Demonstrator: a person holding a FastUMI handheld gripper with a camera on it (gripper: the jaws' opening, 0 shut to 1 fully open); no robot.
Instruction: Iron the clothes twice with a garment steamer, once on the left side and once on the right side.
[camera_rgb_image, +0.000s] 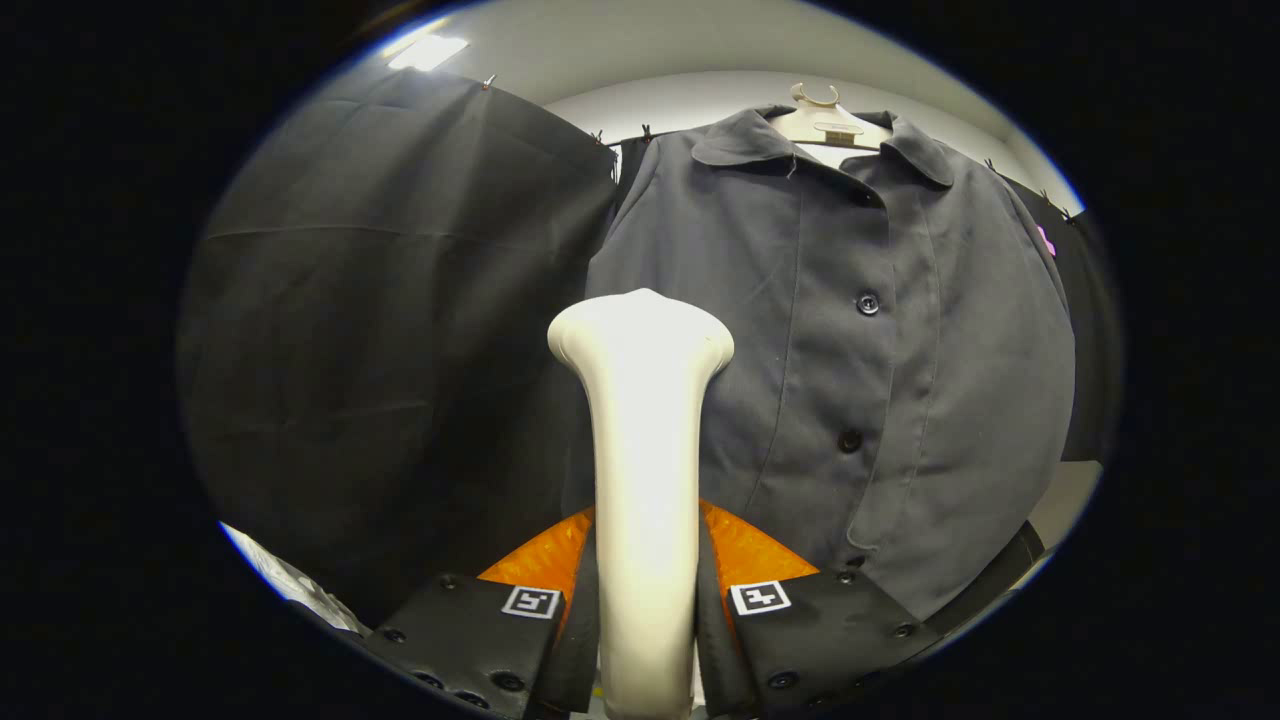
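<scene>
The gripper (645, 590) clamps the garment steamer (643, 450) between both fingers; its long handle runs straight ahead, head flaring just before the hanging grey shirt (880, 380).

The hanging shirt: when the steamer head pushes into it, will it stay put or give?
Probably gives: the shirt is soft, creased cloth hanging free from a hanger, so it may swing. The steamer, clamped in the gripper, looks rigid.
</scene>
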